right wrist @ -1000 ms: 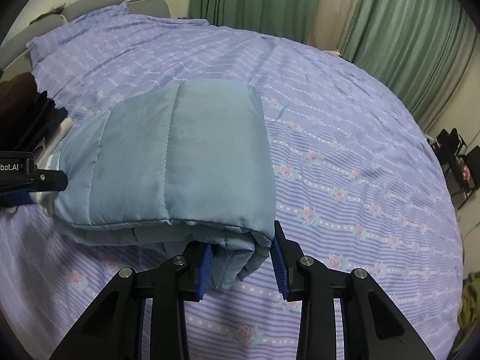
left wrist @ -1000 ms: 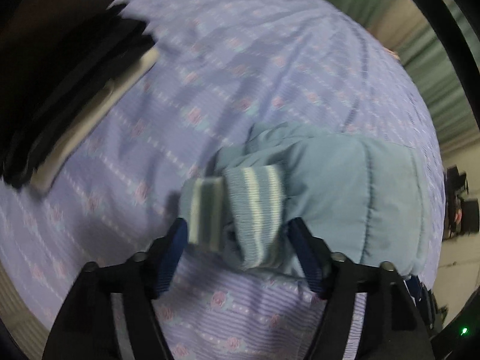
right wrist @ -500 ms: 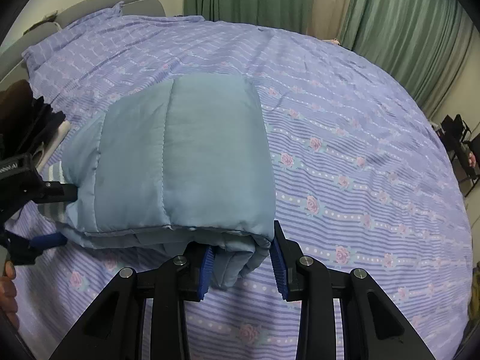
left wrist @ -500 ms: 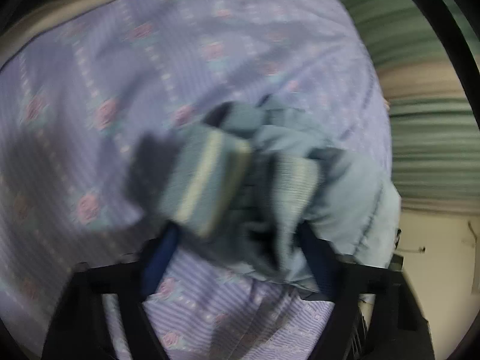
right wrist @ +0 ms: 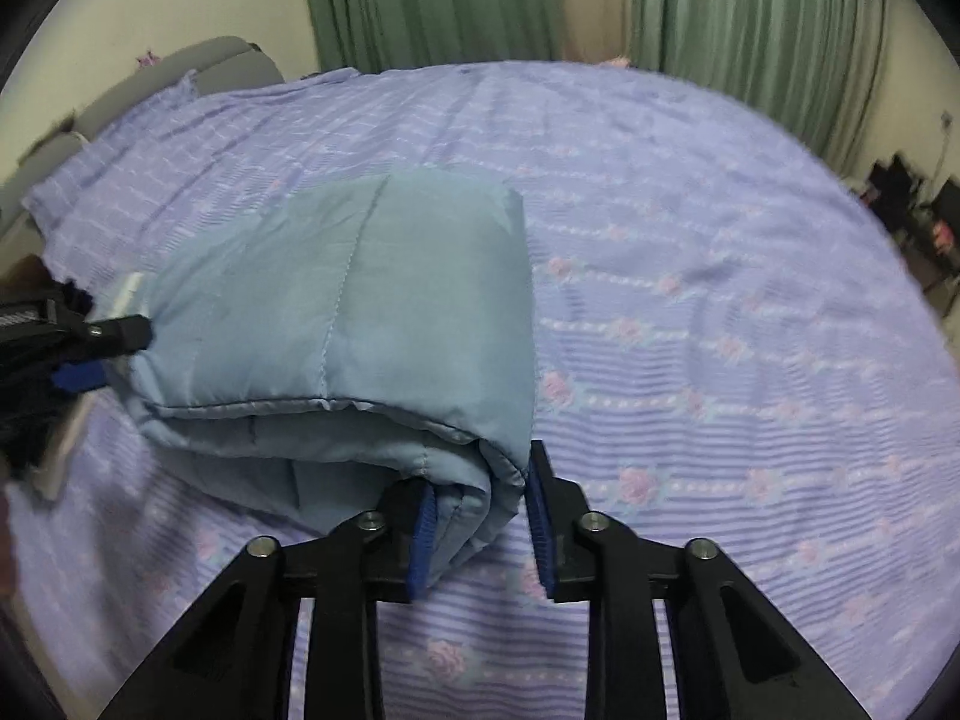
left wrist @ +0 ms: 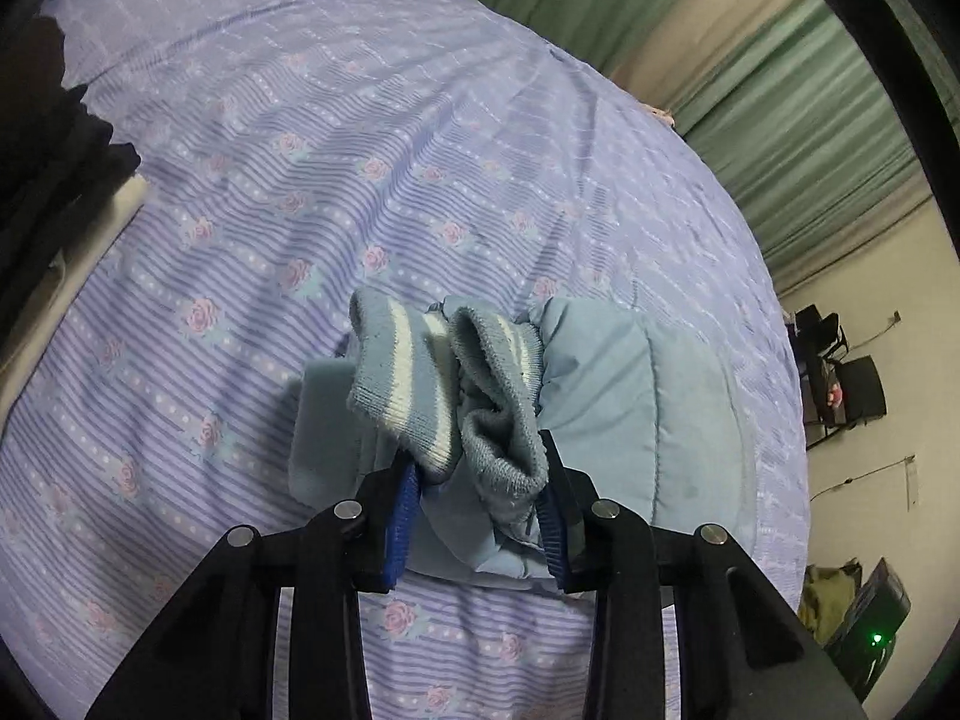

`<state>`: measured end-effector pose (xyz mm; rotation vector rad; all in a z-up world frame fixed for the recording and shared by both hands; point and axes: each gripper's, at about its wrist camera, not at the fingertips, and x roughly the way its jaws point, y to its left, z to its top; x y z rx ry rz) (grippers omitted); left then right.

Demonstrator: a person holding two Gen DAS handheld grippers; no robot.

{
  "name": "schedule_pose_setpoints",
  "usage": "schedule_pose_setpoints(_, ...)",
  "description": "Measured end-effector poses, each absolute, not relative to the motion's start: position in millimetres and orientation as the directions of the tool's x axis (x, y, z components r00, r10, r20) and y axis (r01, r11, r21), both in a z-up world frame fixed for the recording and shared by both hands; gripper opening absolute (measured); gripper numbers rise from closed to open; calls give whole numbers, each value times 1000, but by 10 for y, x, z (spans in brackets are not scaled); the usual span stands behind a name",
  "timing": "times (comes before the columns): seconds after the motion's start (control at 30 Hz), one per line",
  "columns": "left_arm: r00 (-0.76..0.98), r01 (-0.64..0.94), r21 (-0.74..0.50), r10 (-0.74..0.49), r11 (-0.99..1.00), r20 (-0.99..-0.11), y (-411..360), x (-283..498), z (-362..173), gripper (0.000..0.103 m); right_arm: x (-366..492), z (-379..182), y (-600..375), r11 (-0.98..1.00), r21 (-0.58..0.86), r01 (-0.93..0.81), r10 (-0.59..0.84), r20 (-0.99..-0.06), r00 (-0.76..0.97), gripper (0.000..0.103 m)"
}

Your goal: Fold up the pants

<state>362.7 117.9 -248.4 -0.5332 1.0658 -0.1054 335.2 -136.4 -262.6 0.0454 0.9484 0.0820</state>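
Left wrist view: the left tongs (left wrist: 477,501) are closing on the striped knit cuffs (left wrist: 447,384) of the folded blue quilted pants (left wrist: 636,414), which lie on the floral bedsheet (left wrist: 372,180).

Right wrist view: the right tongs (right wrist: 477,519) are closing on the pants' (right wrist: 360,312) folded corner.

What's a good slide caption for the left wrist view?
Left gripper closing on striped knit cuffs of folded blue quilted pants on a bed.
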Motion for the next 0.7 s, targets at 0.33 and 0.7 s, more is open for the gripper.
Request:
schedule_pose_setpoints(0.33,466,-209,-414,-282,886,-839,1240,3707,-2596,34,3501,-2666,-1308,994,-52,-98,17,-800,599,25)
schedule_pose_setpoints(0.7,391,-253,-420,-305,871,-868,1289,3733,-3005,44,3383,-2954,-1249,920,-321,-224,-127,-786,605,25)
